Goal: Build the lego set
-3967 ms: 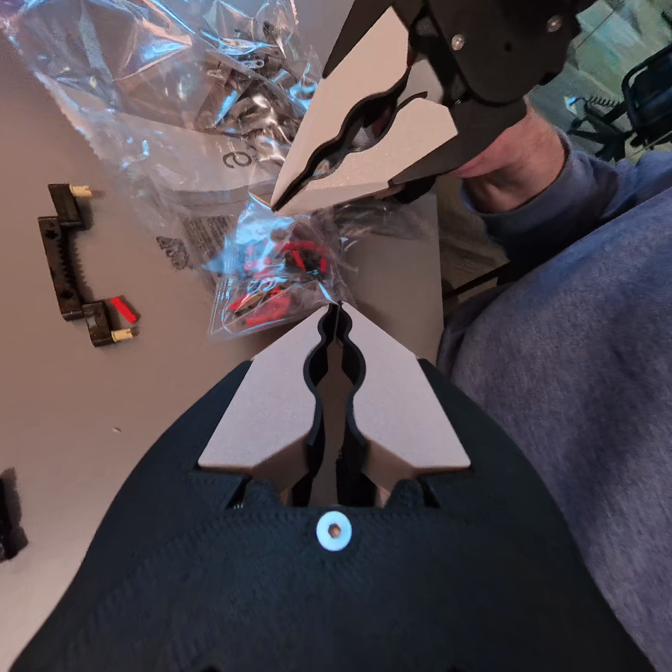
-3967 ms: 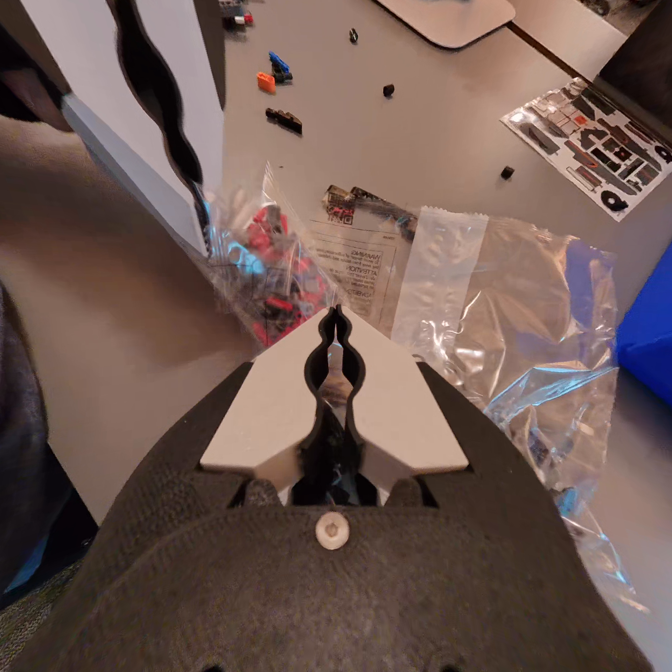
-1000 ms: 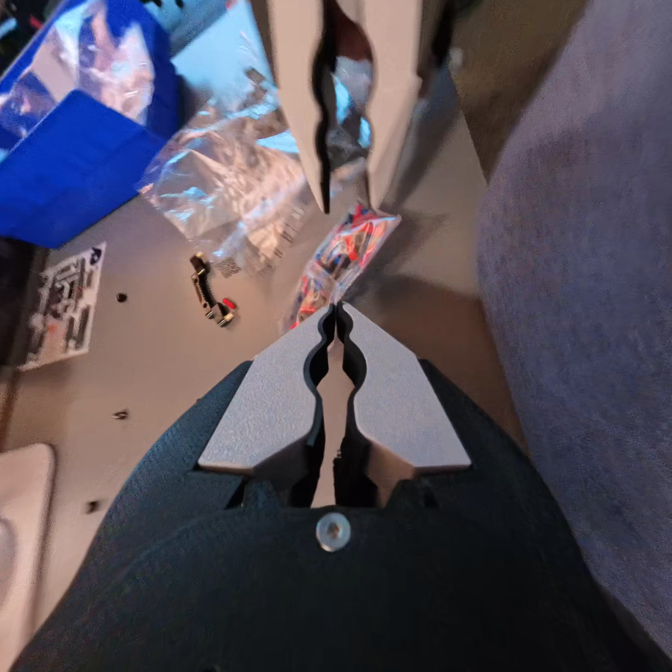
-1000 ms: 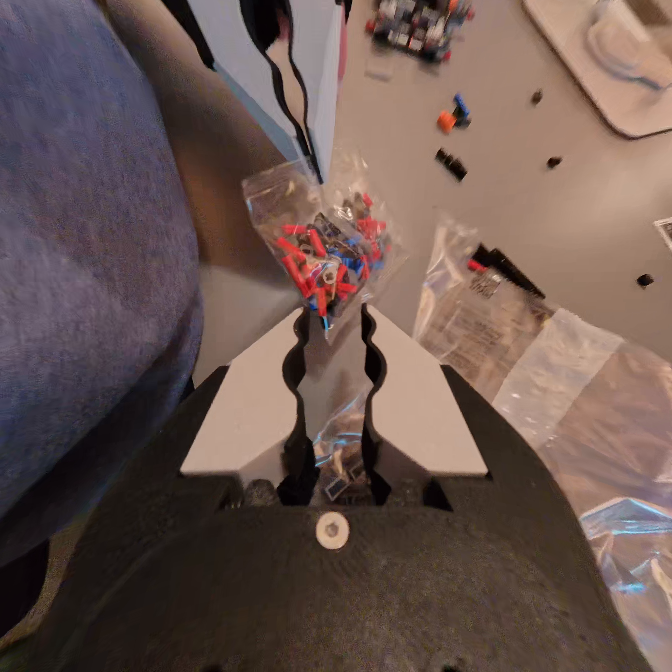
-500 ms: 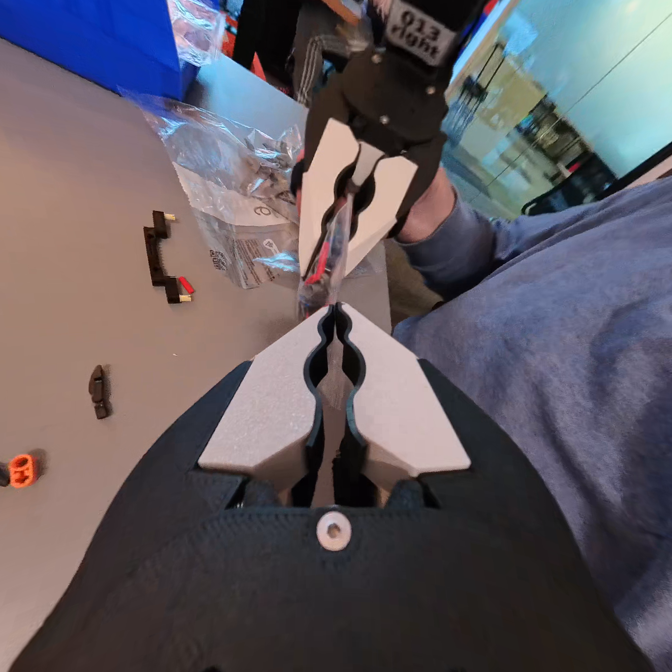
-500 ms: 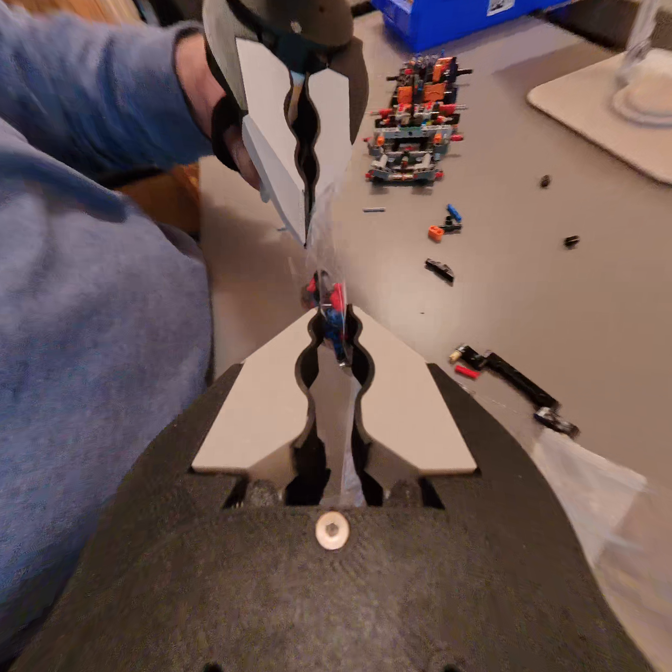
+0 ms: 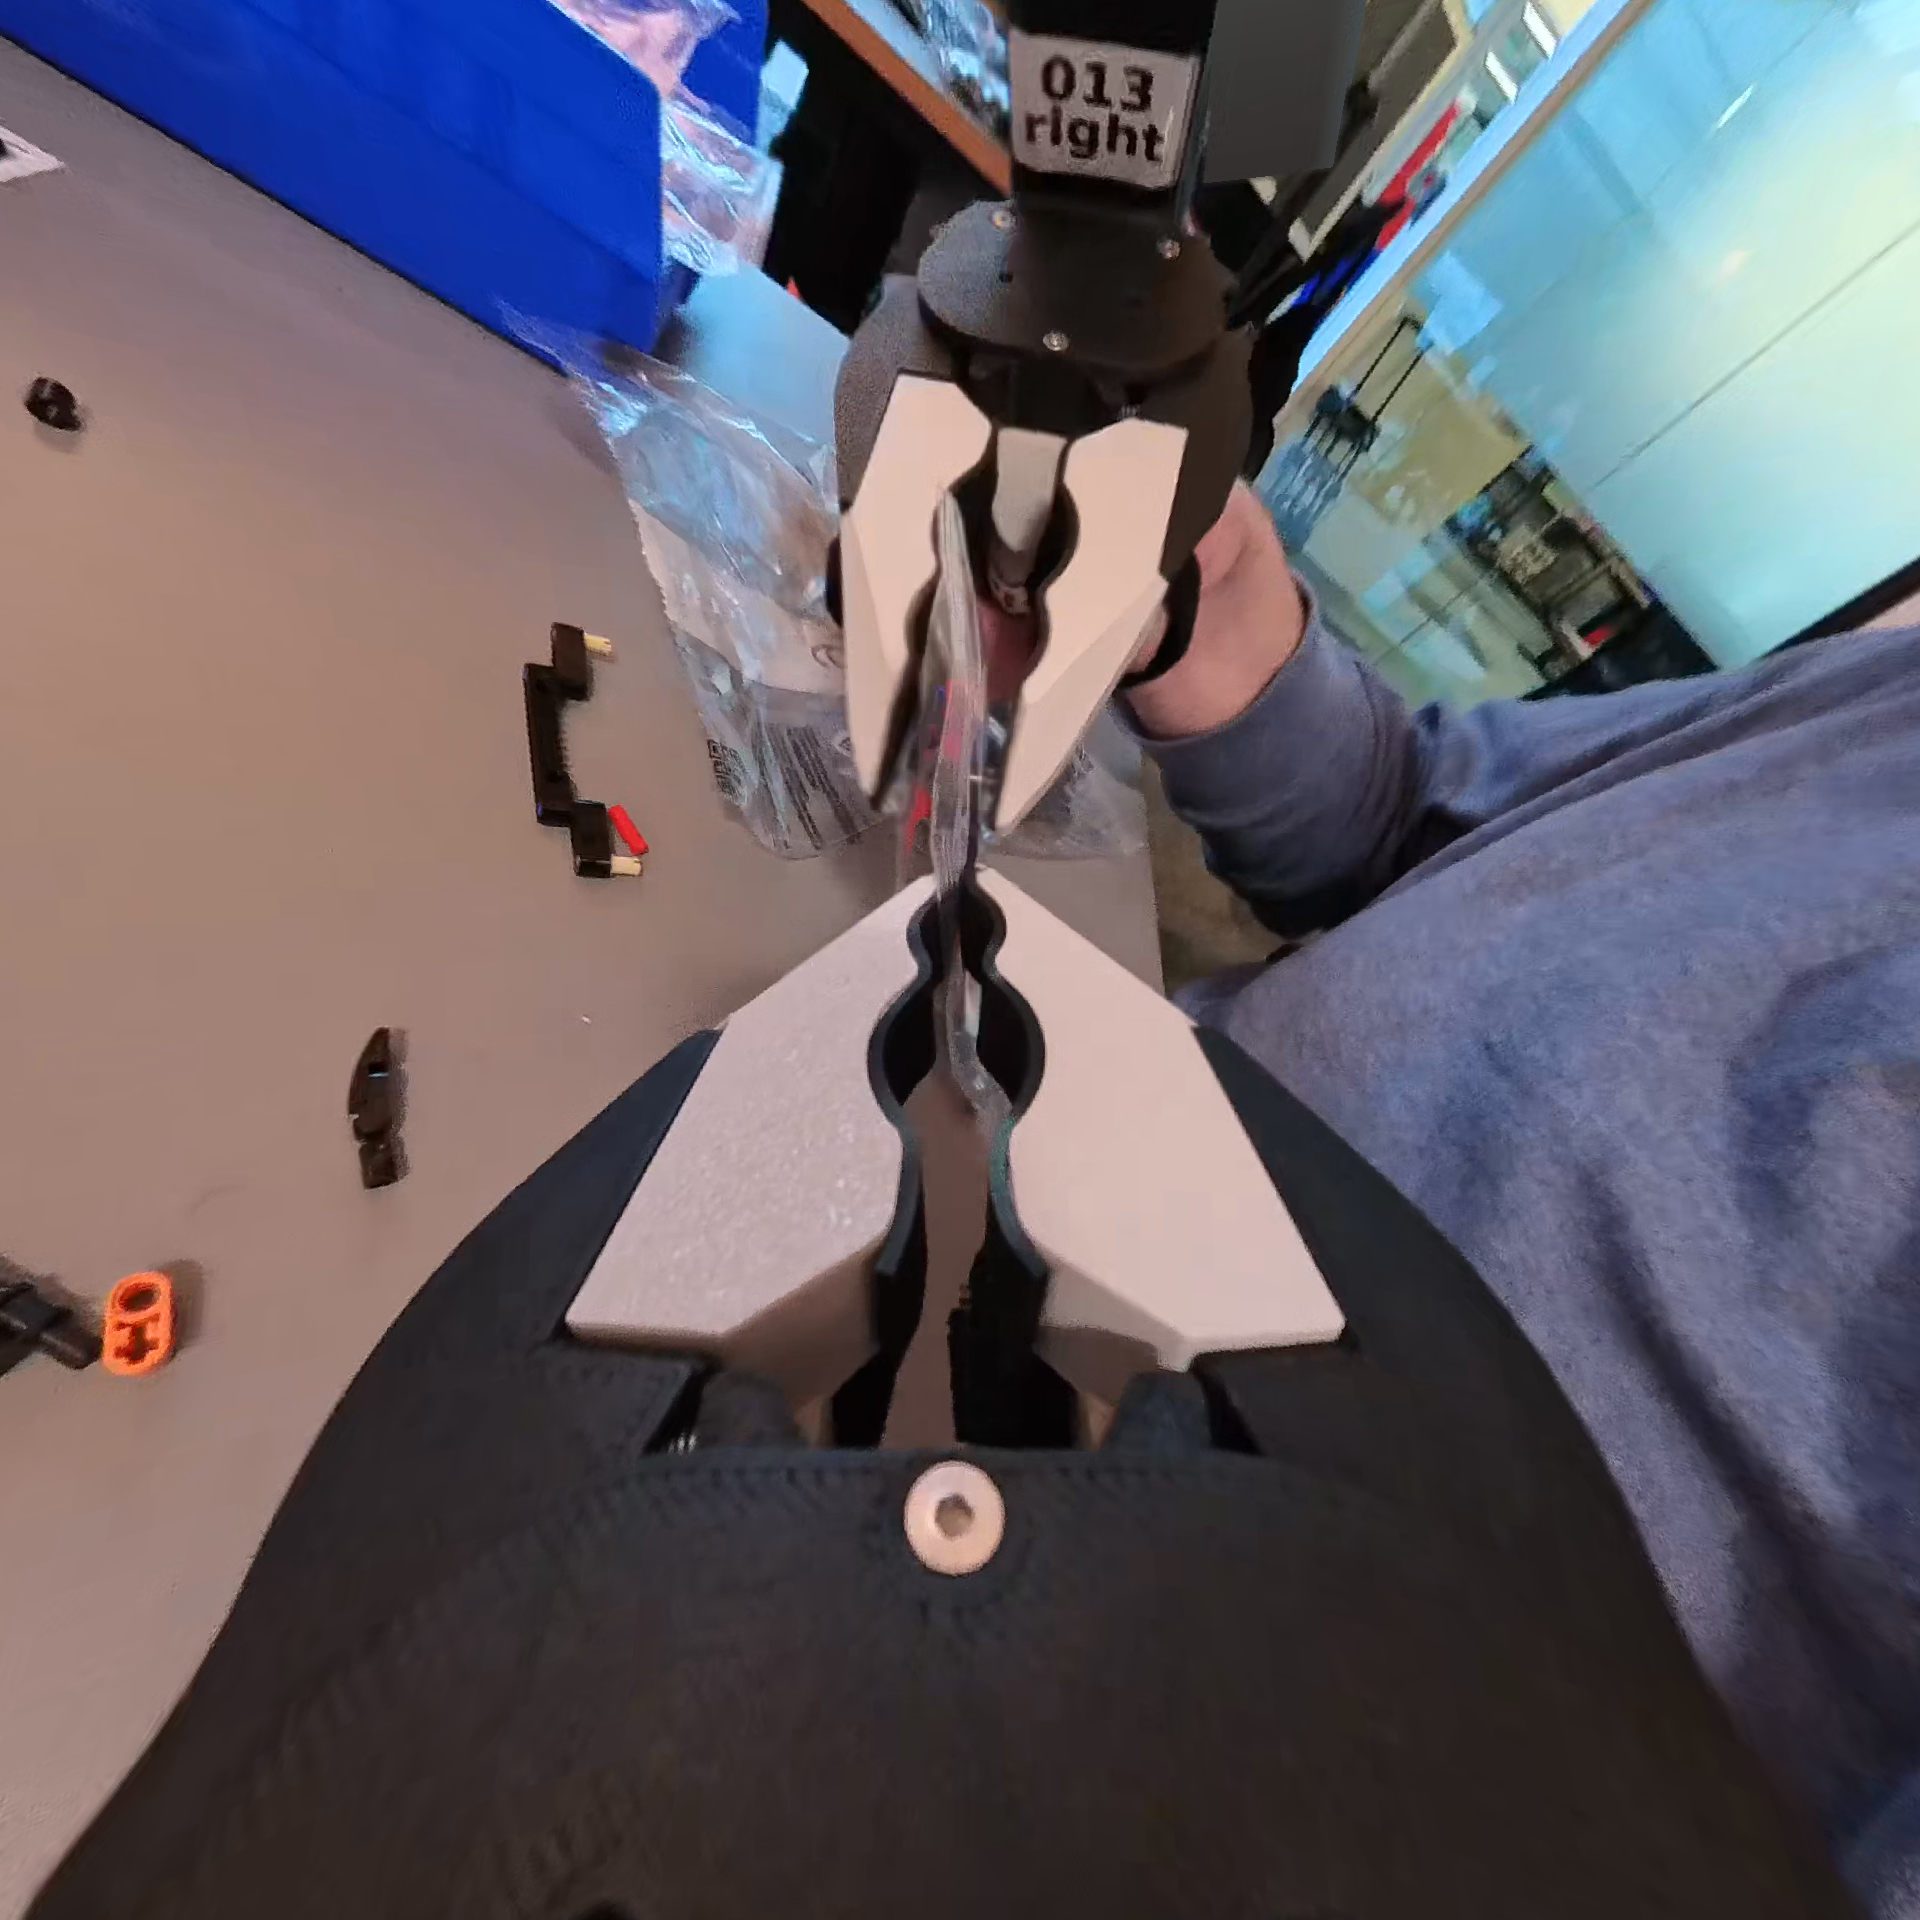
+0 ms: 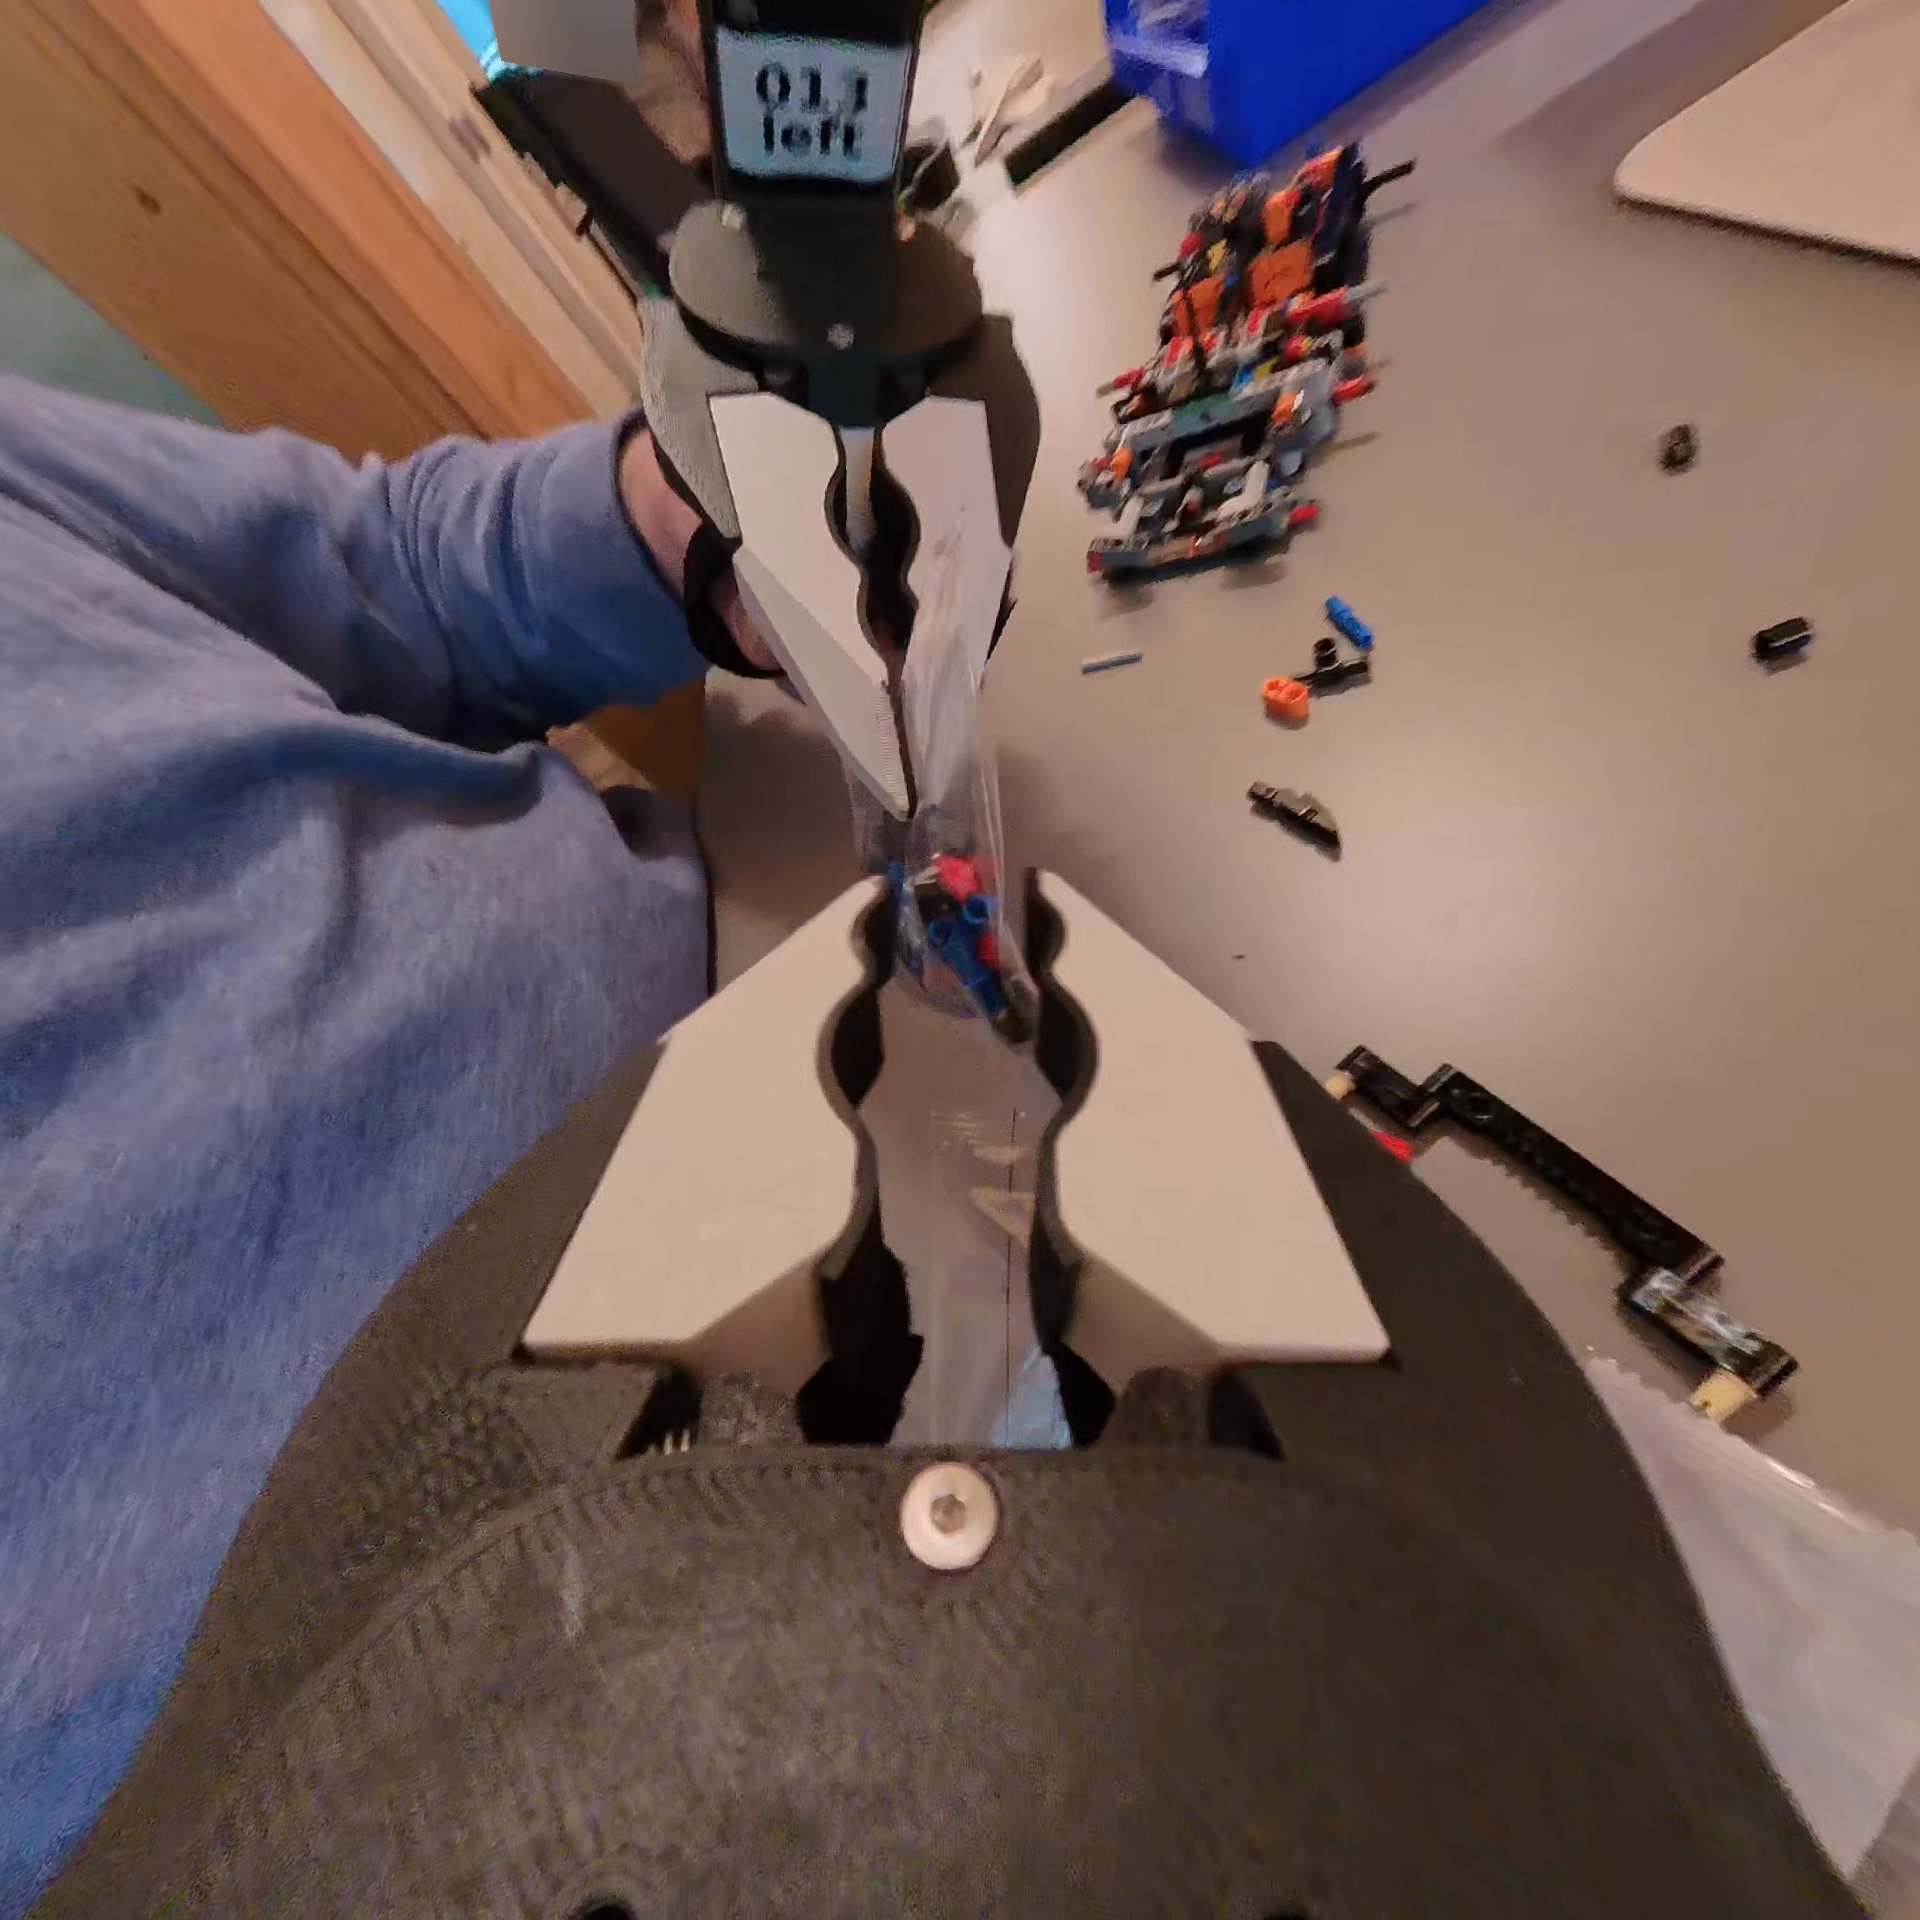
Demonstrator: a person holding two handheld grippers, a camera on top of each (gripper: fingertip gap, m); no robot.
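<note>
A small clear bag of red, blue and black Lego pins [image 8: 951, 935] hangs in the air between my two grippers, above the grey table [image 7: 260, 623]. My left gripper [image 7: 956, 899] is shut on one edge of the bag [image 7: 951, 727]. It also shows opposite in the right wrist view [image 8: 902, 805]. My right gripper [image 8: 954, 894] faces it with its jaws apart, and the bulky end of the bag sits between its fingers. It shows in the left wrist view [image 7: 945, 816] too.
A partly built Lego model [image 8: 1236, 395] stands farther back on the table. A black toothed rack piece [image 7: 556, 748], an orange connector [image 7: 140, 1322] and small black parts lie loose. A large clear bag [image 7: 727, 582] and a blue bin [image 7: 416, 135] are behind. A person's blue sleeve [image 7: 1558, 1039] is close by. Left and right tips are no more than a few centimetres apart. The orange connector [image 7: 140, 1322] is about equally far from each gripper, around 15 cm.
Both grippers lifted the small bag off the table and turned to face each other. In the last half second the right gripper's jaws have widened around the bag.
</note>
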